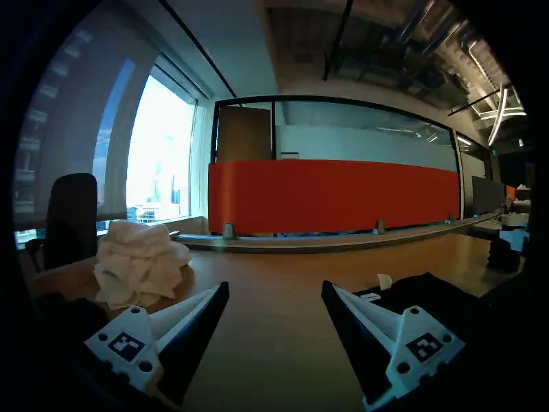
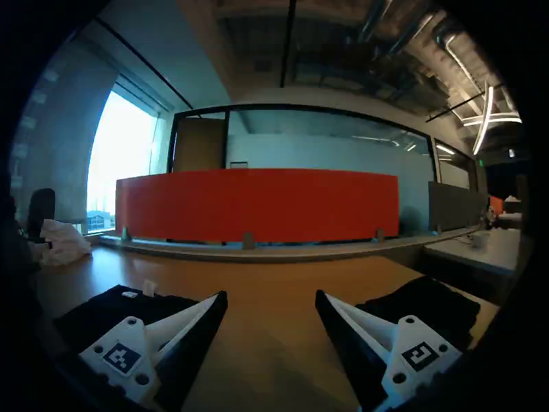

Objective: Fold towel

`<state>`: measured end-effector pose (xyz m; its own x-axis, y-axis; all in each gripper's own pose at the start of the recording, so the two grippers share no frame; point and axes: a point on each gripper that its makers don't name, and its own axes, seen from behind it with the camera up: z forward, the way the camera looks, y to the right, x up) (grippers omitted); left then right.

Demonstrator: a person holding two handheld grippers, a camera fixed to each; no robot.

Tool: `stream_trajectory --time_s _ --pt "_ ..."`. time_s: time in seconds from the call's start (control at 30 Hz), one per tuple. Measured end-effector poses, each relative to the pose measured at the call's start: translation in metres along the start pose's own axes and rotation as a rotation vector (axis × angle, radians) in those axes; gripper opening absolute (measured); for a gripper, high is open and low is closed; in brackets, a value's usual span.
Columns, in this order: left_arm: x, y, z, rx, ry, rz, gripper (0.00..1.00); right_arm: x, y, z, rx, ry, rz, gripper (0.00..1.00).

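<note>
Jaws on our left gripper (image 1: 274,284) and right gripper (image 2: 270,294) gape empty; we judge folding unstarted, since the crumpled white cloth towel (image 1: 141,264) sits heaped on the tan wooden bench (image 1: 274,357).

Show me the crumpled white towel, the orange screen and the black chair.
white towel (image 1: 141,264), left gripper view, middle of the crumpled heap.
orange screen (image 1: 333,196), left gripper view, centre of its face.
black chair (image 1: 72,216), left gripper view, its backrest.
</note>
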<state>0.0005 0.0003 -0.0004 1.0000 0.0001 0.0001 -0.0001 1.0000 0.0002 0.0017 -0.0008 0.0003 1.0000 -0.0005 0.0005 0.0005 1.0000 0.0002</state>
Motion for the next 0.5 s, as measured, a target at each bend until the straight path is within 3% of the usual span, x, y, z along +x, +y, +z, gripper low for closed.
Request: stream_trajectory --time_s 0.5 --pt "0.0003 -0.0003 0.0000 0.002 0.001 0.000 1.00 0.0009 -0.0009 -0.0002 0.000 0.000 0.000 1.00"
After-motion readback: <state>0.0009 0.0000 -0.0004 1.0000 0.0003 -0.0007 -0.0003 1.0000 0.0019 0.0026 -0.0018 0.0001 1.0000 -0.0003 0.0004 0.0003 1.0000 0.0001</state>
